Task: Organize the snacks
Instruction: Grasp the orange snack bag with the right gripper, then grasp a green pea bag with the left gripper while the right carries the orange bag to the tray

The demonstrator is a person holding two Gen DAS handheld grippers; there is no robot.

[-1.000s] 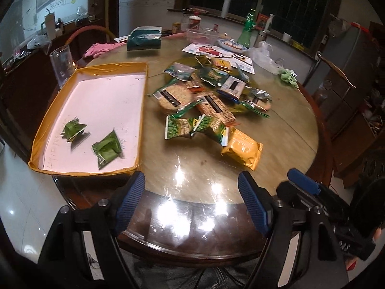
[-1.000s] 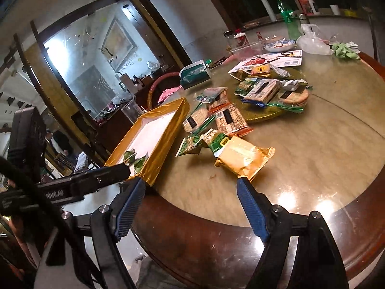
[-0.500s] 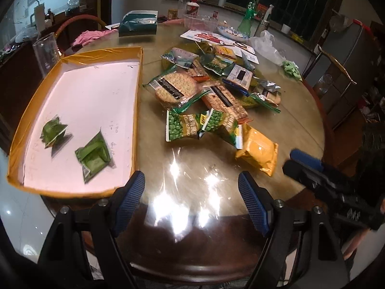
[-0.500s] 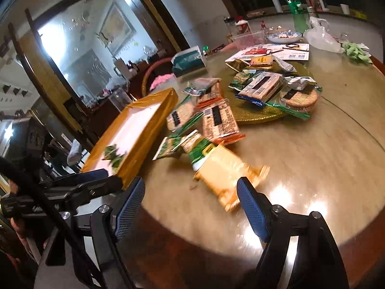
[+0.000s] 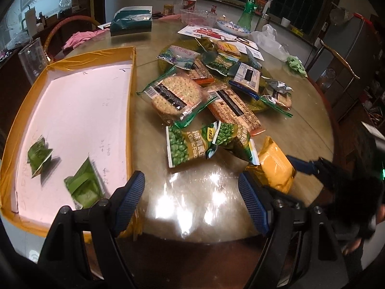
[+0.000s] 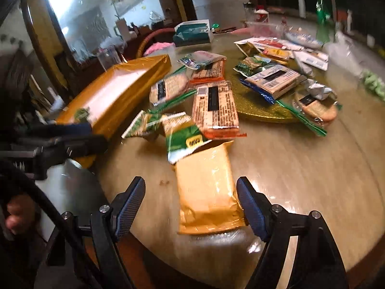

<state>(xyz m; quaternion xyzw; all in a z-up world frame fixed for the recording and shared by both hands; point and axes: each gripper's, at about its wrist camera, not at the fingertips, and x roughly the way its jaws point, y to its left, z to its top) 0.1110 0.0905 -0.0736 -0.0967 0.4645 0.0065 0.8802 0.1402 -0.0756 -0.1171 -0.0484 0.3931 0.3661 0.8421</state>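
A pile of snack packets lies on the round table (image 5: 310, 120). A gold-rimmed tray (image 5: 131, 110) with a white floor sits at the left and holds two green packets (image 5: 84, 187). My left gripper (image 5: 191, 201) is open and empty over the table's near edge, short of the green pea packets (image 5: 185, 147). My right gripper (image 6: 191, 206) is open with its jaws either side of the near end of an orange-yellow packet (image 6: 205, 187), not closed on it. That packet also shows in the left wrist view (image 5: 274, 166), with the right gripper's fingers (image 5: 300, 166) beside it.
Round cracker pack (image 5: 175, 94), orange biscuit pack (image 5: 233, 108) and several more packets lie on a gold mat (image 6: 255, 106) mid-table. A tissue box (image 5: 131, 22), bottles, a bowl and papers stand at the far side. A clear glass (image 5: 31, 60) stands left of the tray.
Both grippers have moved forward over the table. The right gripper has come down around the orange-yellow packet's near end. Both stay open.
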